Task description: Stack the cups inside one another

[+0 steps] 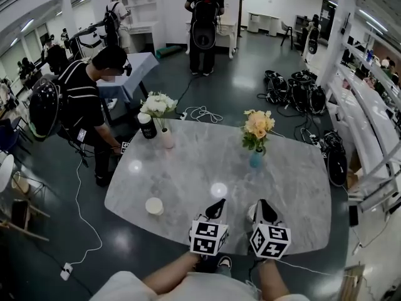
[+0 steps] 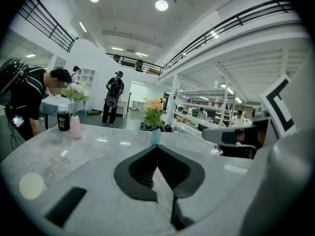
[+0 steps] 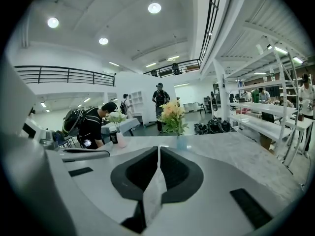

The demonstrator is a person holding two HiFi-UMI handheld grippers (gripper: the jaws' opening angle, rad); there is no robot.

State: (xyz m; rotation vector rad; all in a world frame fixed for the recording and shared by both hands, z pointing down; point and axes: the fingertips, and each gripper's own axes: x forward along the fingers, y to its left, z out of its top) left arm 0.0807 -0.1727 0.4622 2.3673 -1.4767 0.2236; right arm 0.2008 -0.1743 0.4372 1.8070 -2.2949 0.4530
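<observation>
Where the near edge of the grey marble-look oval table (image 1: pixel 188 184) curves toward the wearer, both tools sit side by side at the rim, pointing away & slightly down. The left gripper (image 1: pixel 217 205) has its black jaws closed, tips meeting, and grips nothing, per left gripper view. The right gripper (image 1: pixel 262 205) is likewise pressed shut tip to tip. A pale strip shows in the slit behind its tips, can't tell what it is. Task item: a cream round paper cup (image 1: pixel 154 206) on the tabletop, left of the left gripper, near the near-left edge, well apart from both tools. It's seen from above as a rimmed disc, so can't tell if it's one cup or several nested. Mid-table, right of centre: small blue vase w/ peach-yellow flowers (image 1: pixel 255 160), upright. Far-left edge: slim pink vase w/ white flowers (image 1: pixel 167 138), upright, w/ a black cylindrical bottle w/ white cap (image 1: pixel 147 128) just beside it on its left. Past that corner a person in black striped top (image 1: pixel 84 102) bends toward the table. On the dark glossy floor beyond: white cable loops (image 1: pixel 202 113) & a heap of black bags (image 1: pixel 294 88). Farthest back: a standing person w/ black backpack (image 1: pixel 204 17), facing away.
</observation>
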